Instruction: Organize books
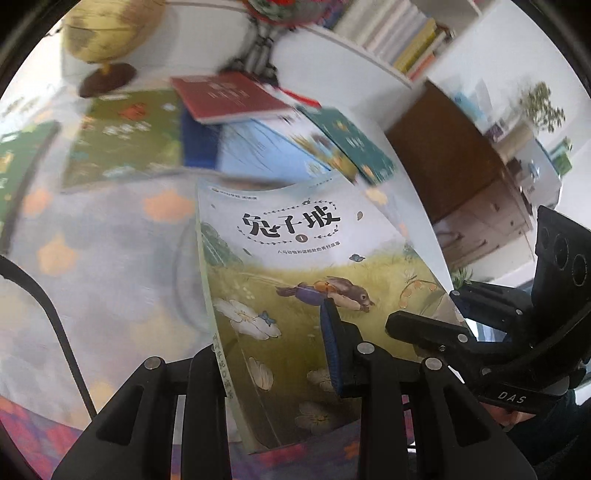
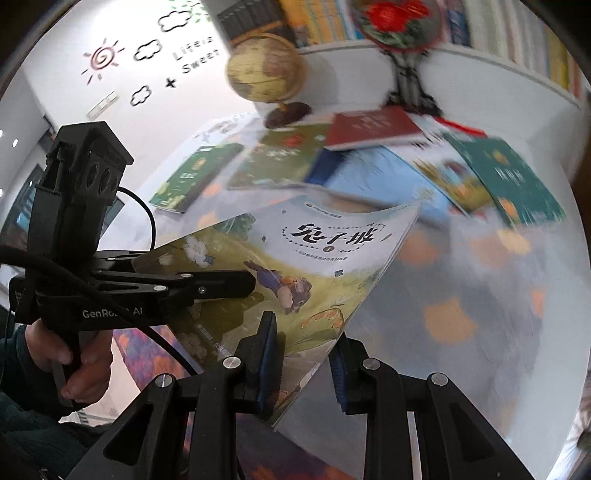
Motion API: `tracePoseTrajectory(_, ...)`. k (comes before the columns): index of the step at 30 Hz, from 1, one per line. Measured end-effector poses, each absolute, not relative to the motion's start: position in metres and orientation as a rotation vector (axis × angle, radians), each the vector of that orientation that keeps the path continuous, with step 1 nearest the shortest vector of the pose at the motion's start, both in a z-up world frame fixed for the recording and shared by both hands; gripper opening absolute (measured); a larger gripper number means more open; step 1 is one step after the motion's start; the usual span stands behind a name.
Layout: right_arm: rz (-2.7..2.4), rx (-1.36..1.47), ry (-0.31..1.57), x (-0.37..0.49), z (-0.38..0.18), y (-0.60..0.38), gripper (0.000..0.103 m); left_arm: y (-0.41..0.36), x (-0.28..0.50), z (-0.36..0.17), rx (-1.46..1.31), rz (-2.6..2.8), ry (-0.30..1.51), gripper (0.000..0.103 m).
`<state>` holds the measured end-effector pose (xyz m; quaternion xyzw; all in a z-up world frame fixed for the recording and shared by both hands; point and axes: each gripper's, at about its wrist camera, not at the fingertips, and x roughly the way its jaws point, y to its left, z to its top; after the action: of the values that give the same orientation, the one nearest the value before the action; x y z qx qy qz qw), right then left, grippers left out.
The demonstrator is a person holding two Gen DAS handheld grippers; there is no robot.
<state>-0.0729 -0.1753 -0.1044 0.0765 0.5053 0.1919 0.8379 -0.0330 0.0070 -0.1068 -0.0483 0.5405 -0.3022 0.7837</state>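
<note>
Two claws grip one book. The left gripper (image 1: pixel 280 350) is clamped on the spine edge of the pale picture book with a running rabbit on its cover (image 1: pixel 314 266), its blue-padded finger (image 1: pixel 332 350) pressed flat on the cover. The right gripper (image 2: pixel 303 365) pinches the same book (image 2: pixel 325 251) by the opposite, lower edge, one blue pad (image 2: pixel 267 362) on the cover and the other finger beneath. From the right wrist view, the left claw (image 2: pixel 236 282) reaches in from the left with its tips on the cover, held by a bare hand (image 2: pixel 85 365). The book hangs tilted and slightly bowed above a pale tablecloth with orange flowers (image 2: pixel 480 295).

Beyond the held book, farther from both claws, lie loose books: an olive-green one (image 1: pixel 122 140), a dark red one (image 1: pixel 229 96) resting on a light blue one (image 1: pixel 258 147), and a teal one (image 1: pixel 351 144) to the right. Another dark green book (image 2: pixel 195 177) lies off to the left. Behind them stand a yellowish globe on a dark round base (image 2: pixel 266 70) and a blurred red-flowered ornament on a dark stand (image 2: pixel 399 22). A white shelf packed with upright books (image 1: pixel 399 37) runs along the back wall.
</note>
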Motion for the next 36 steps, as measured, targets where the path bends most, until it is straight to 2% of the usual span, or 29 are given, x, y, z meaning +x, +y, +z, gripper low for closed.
tracePoseTrajectory(10,0.523,0.119,0.983,0.006,-0.073,-0.03,0.027,0.163,0.034,-0.064,-0.145,-0.529,1.038,0.026)
tracePoseTrajectory(19,0.595,0.119,0.956,0.102,-0.09,0.101,0.027,0.287,0.117,-0.078,-0.151,-0.422,1.002,0.026)
tracePoseTrajectory(24,0.587,0.186,1.001,0.145,-0.116,0.141,0.027,0.317,0.149,-0.097,-0.139,-0.415,1.023,0.026)
tracePoseTrajectory(36,0.49,0.228,1.082,0.182,-0.152,0.168,0.028,0.344,0.187,-0.141,-0.206,-0.438,1.09,0.028)
